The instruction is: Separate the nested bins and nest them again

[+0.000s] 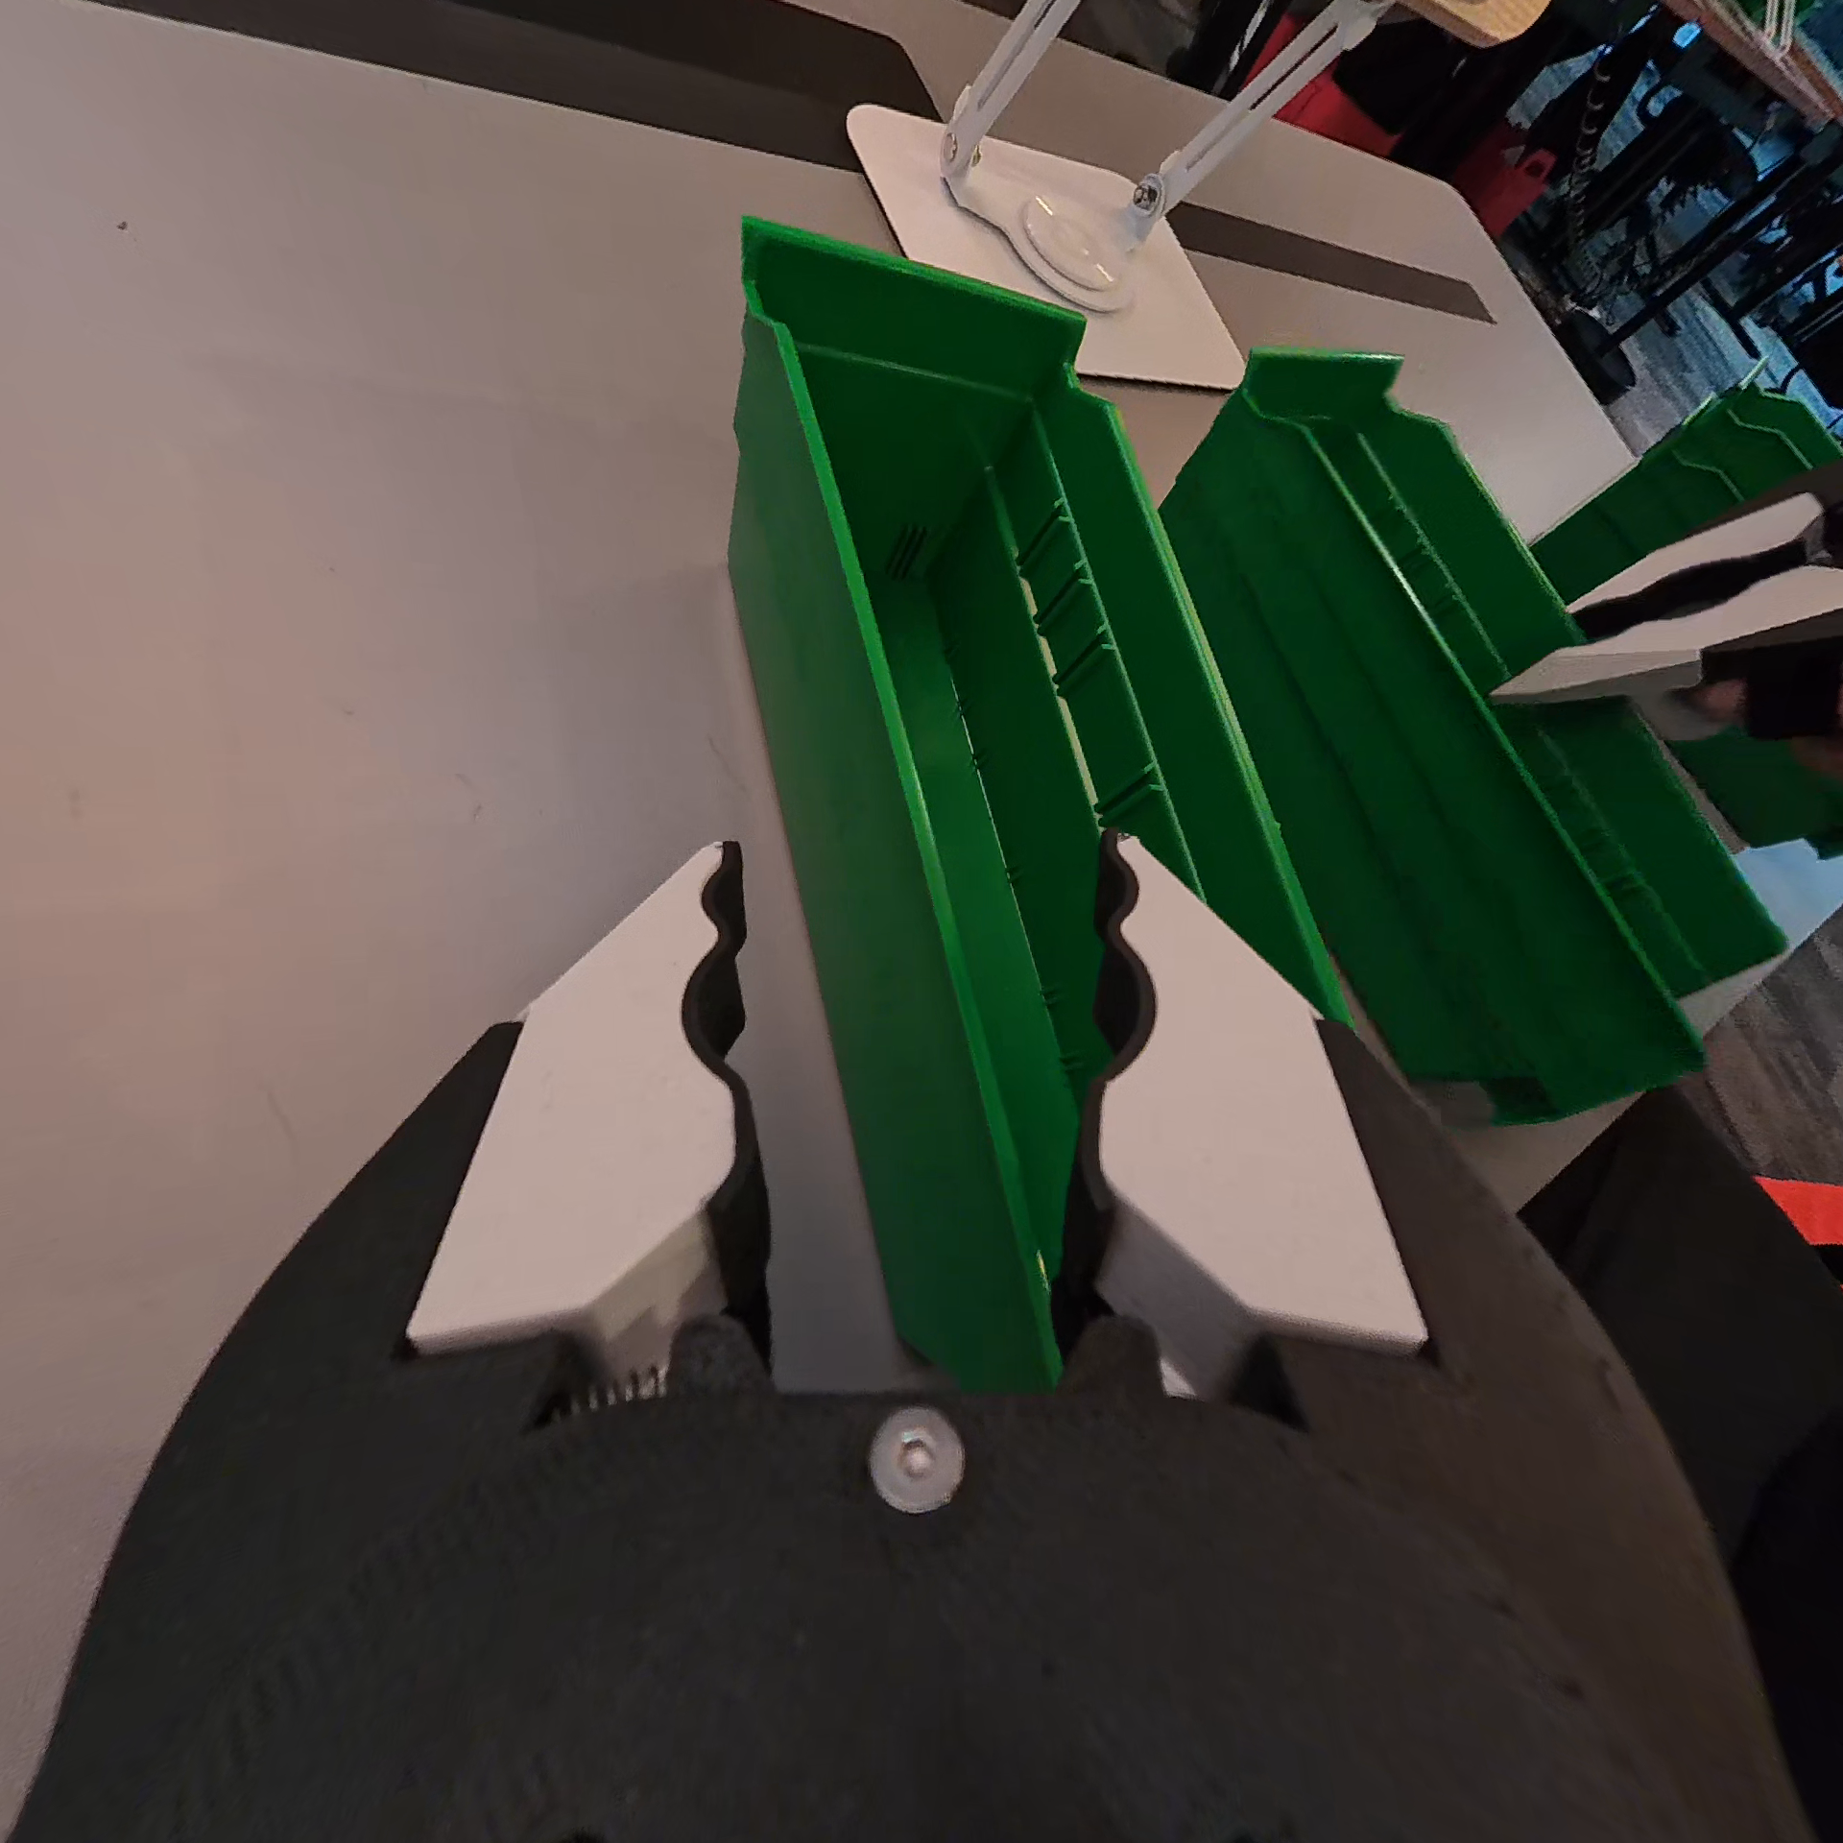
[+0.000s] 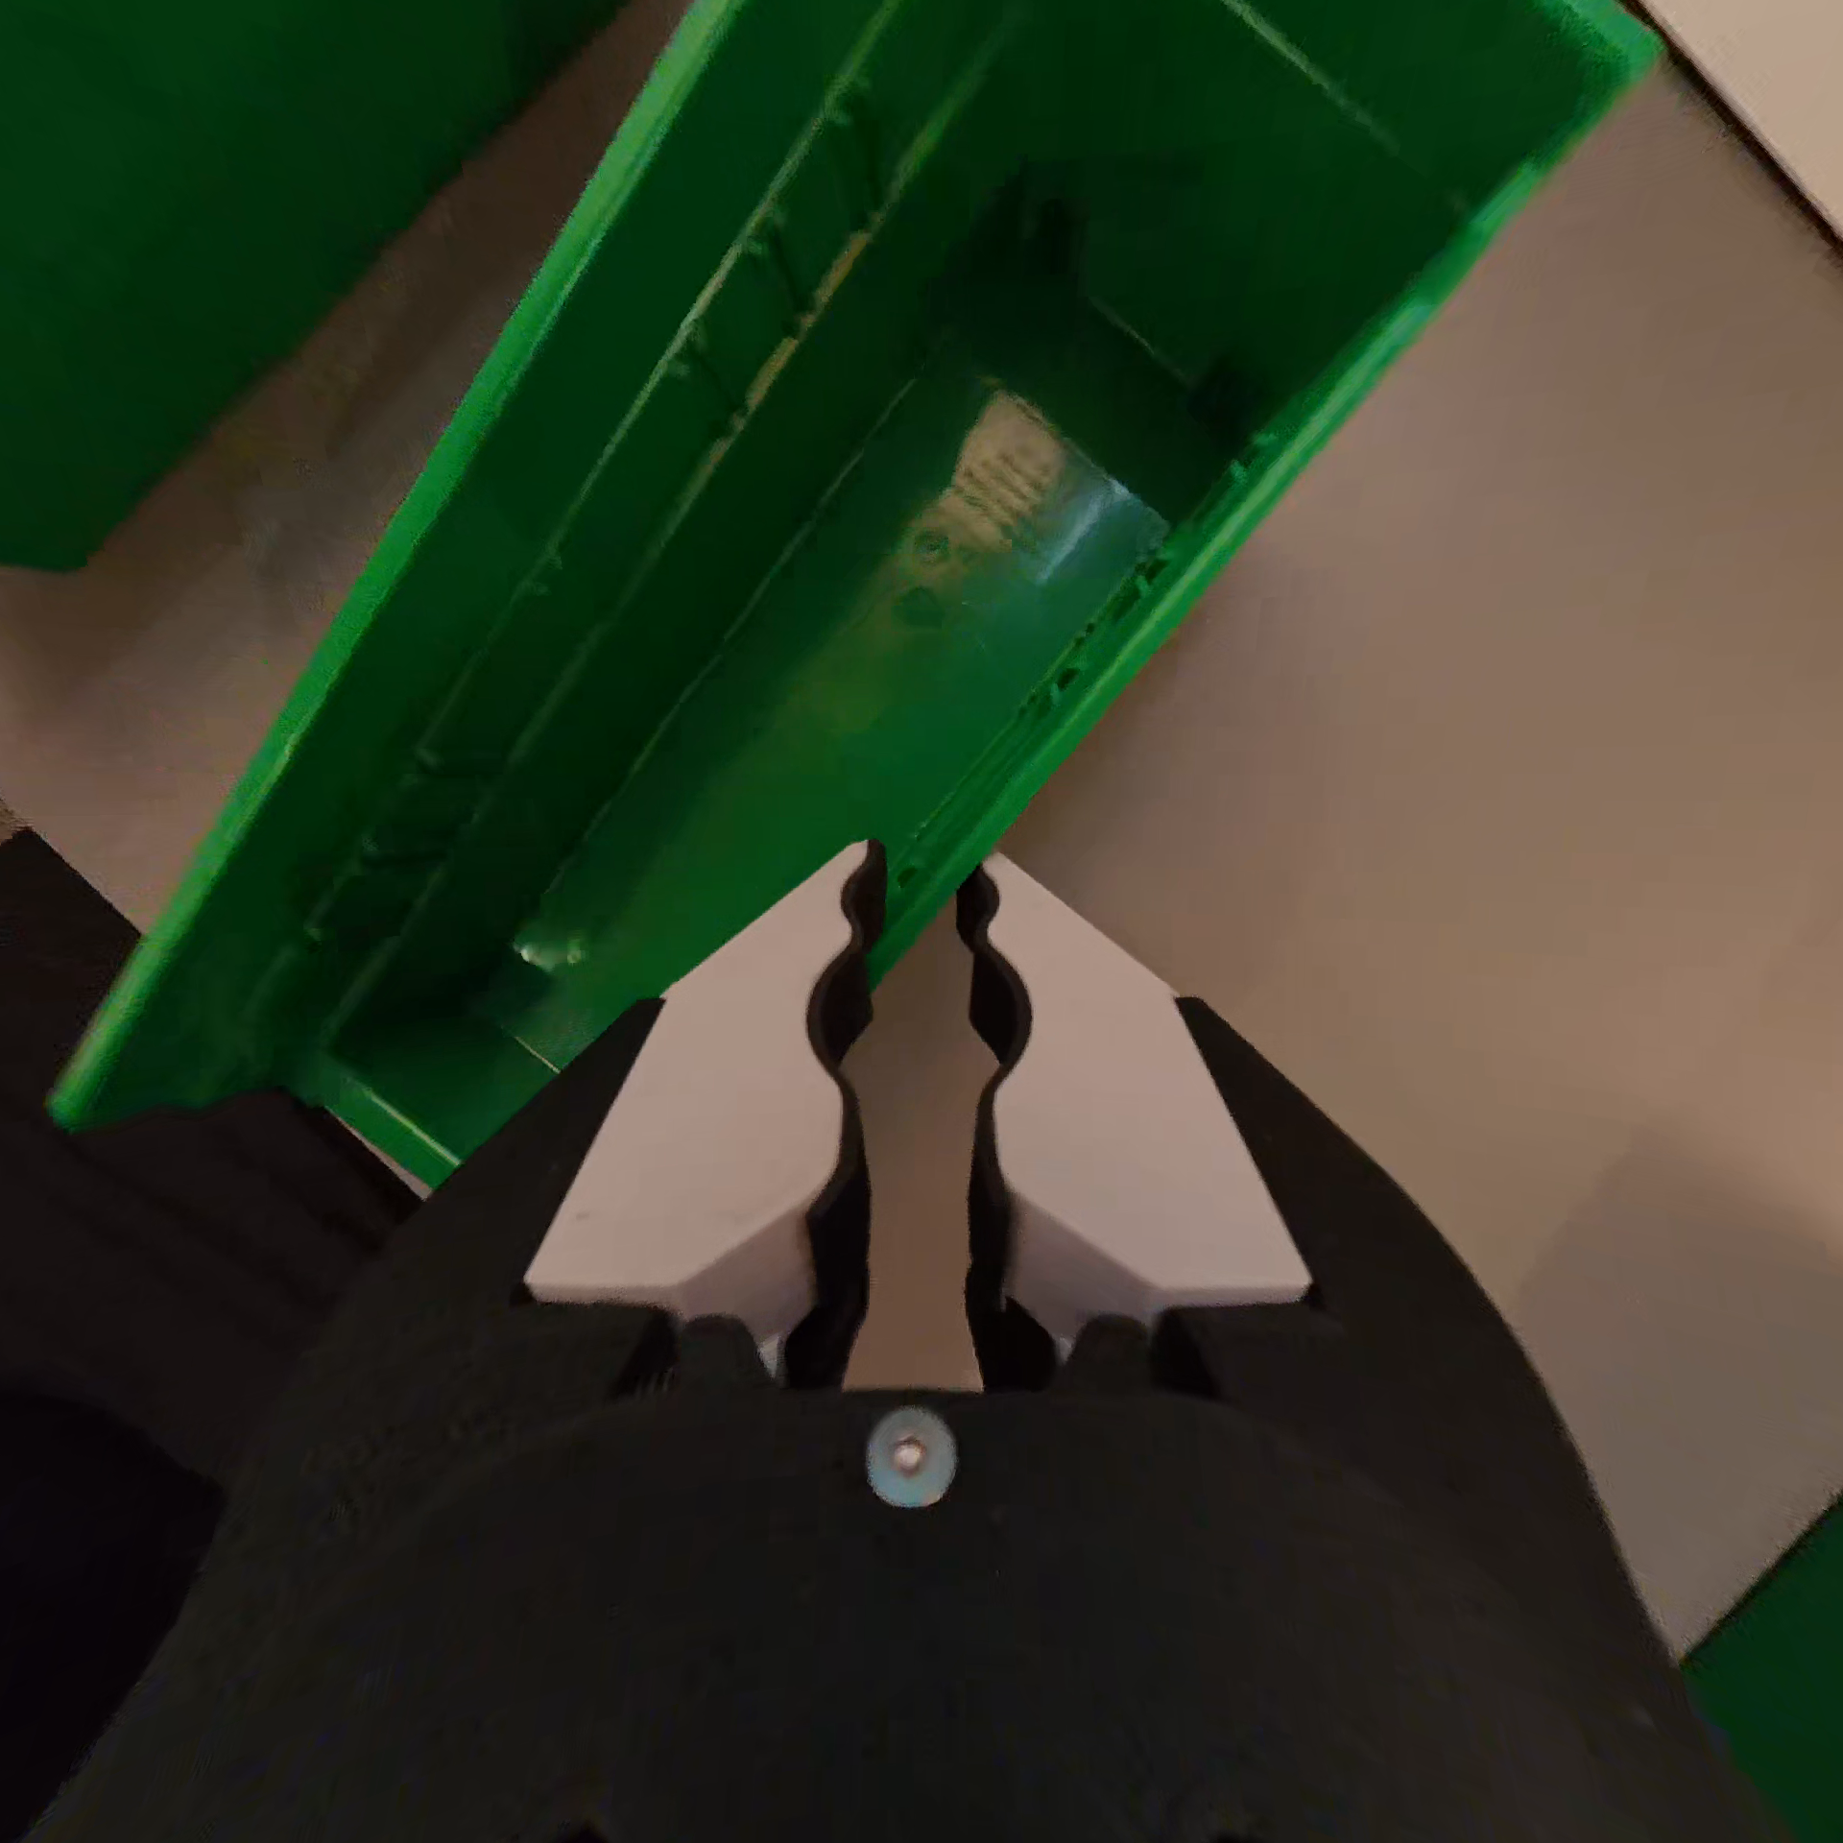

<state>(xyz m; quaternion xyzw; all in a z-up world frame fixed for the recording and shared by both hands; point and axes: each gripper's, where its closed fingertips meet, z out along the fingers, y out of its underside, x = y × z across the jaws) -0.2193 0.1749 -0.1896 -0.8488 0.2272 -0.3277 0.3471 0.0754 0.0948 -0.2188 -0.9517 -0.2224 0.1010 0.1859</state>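
A long green bin (image 1: 957, 618) stands on the grey table (image 1: 349, 598). My left gripper (image 1: 918, 848) is open and straddles its left wall, with one finger outside and one inside. A second green bin (image 1: 1376, 698) lies just to its right, near the table's edge. My right gripper (image 1: 1536, 648) reaches it from the right. In the right wrist view my right gripper (image 2: 922, 873) is nearly closed on the rim of this bin's (image 2: 798, 598) right wall. The first bin's side (image 2: 150, 249) shows at the upper left, blurred.
A third green bin (image 1: 1715, 459) sits at the far right. A white stand with a flat base plate (image 1: 1047, 239) is behind the bins. The table's right edge drops to the floor (image 1: 1775, 1047). A green patch (image 2: 1775, 1636) shows at the lower right.
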